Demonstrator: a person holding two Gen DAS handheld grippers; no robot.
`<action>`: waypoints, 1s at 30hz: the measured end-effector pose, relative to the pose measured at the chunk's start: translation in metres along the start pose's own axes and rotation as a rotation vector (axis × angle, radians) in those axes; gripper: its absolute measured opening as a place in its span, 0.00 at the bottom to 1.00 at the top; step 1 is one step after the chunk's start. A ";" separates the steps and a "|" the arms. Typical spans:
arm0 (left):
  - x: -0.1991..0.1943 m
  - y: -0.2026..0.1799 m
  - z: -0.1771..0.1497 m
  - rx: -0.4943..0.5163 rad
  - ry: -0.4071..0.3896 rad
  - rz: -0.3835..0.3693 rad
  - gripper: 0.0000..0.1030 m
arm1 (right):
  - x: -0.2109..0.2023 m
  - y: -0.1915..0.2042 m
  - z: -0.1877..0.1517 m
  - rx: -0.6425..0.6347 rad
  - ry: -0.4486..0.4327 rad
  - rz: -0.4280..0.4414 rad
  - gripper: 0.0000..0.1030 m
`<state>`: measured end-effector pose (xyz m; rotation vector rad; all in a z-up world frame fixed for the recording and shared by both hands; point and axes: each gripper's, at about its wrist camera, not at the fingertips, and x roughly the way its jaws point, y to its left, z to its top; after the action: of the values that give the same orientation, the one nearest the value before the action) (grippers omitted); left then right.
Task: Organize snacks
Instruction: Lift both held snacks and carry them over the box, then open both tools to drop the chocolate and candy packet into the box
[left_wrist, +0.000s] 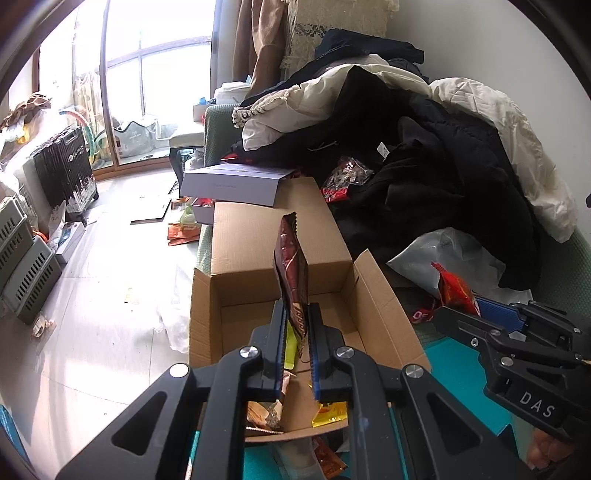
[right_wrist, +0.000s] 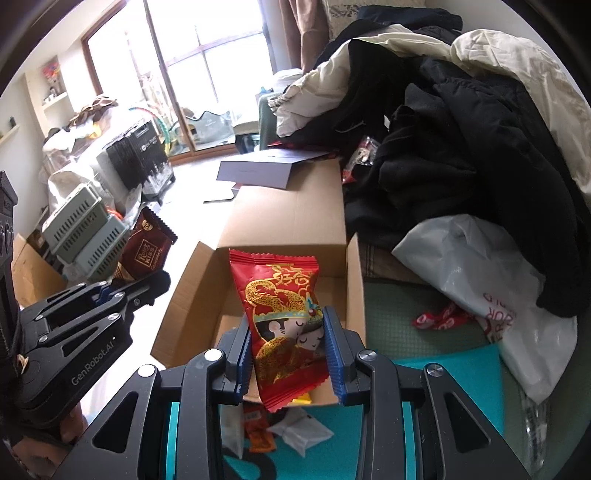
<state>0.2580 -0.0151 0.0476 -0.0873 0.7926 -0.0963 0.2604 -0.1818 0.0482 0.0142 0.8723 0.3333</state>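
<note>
A dark brown chocolate packet (left_wrist: 291, 269) is pinched edge-on in the nearly closed left tool (left_wrist: 296, 325), and a plump red snack packet (right_wrist: 284, 317) is clamped in the partly closed right tool (right_wrist: 288, 350). Both are held above the open cardboard box (left_wrist: 373, 291), presumably for dropping inside. The red packet is glossy, printed with gold dragons and two cartoon faces.

My left gripper (left_wrist: 296, 314) pinches a dark brown snack packet (left_wrist: 291, 273) upright, right above the open cardboard box (left_wrist: 373, 295). My right gripper (left_wrist: 469, 314), just right of the box, grips a red packet (left_wrist: 456, 291).
</note>
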 end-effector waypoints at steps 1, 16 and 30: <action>0.006 0.002 0.004 0.000 0.002 0.006 0.10 | 0.004 0.000 0.006 -0.008 -0.001 -0.004 0.32; 0.082 0.018 0.014 0.051 0.084 0.072 0.10 | 0.077 0.007 0.034 -0.047 0.059 -0.046 0.32; 0.105 0.035 -0.004 0.002 0.186 0.103 0.10 | 0.104 0.019 0.016 -0.083 0.127 -0.133 0.35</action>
<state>0.3301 0.0067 -0.0335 -0.0355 0.9815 -0.0072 0.3288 -0.1315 -0.0163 -0.1433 0.9796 0.2473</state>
